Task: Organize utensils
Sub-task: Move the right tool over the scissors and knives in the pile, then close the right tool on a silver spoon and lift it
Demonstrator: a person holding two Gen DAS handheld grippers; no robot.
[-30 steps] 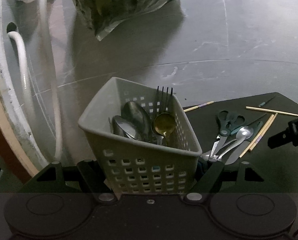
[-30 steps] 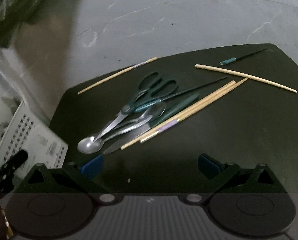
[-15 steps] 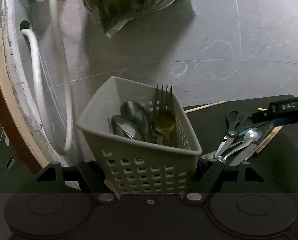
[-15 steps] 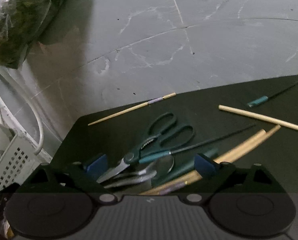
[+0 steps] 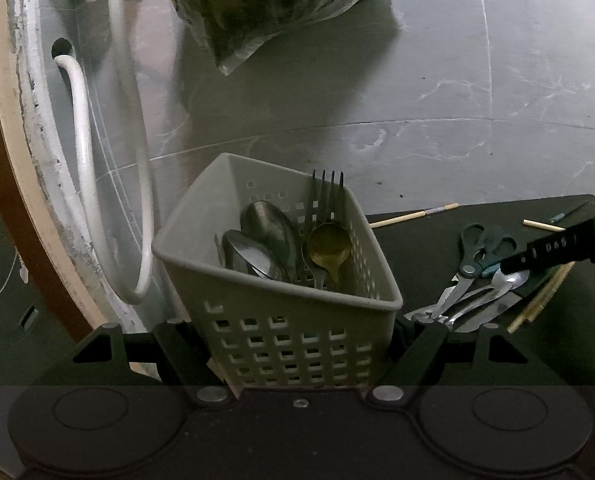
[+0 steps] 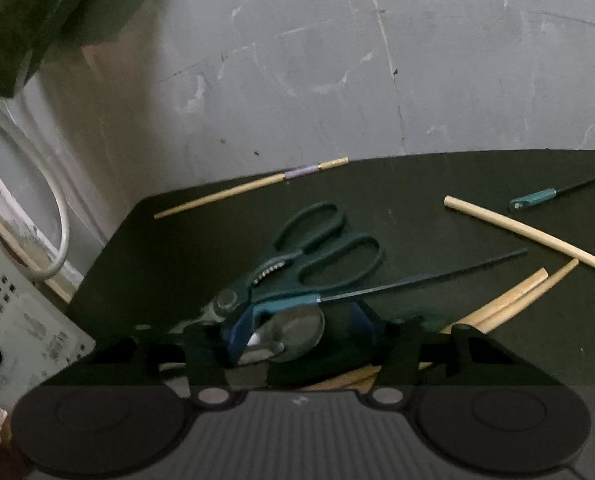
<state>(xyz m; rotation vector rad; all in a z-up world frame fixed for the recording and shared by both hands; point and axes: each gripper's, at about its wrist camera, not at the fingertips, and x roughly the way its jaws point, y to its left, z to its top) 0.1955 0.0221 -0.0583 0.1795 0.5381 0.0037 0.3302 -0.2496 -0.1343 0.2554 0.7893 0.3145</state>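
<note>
The left gripper (image 5: 301,360) clamps the basket (image 5: 281,320). The right gripper (image 6: 297,340), jaws just closing, straddles the spoon (image 6: 293,332) bowl; its handle runs left under the scissors (image 6: 297,264) on the bench (image 6: 417,200).

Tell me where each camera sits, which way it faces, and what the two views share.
Left wrist: on the left tool, looking forward and down at the basket it clamps; the right tool enters at the right.
Right wrist: on the right tool, looking down at the dark mat; its jaws, just closing, straddle a spoon under the scissors.
Shared: basket, mat, scissors, chopsticks, white hose.
</note>
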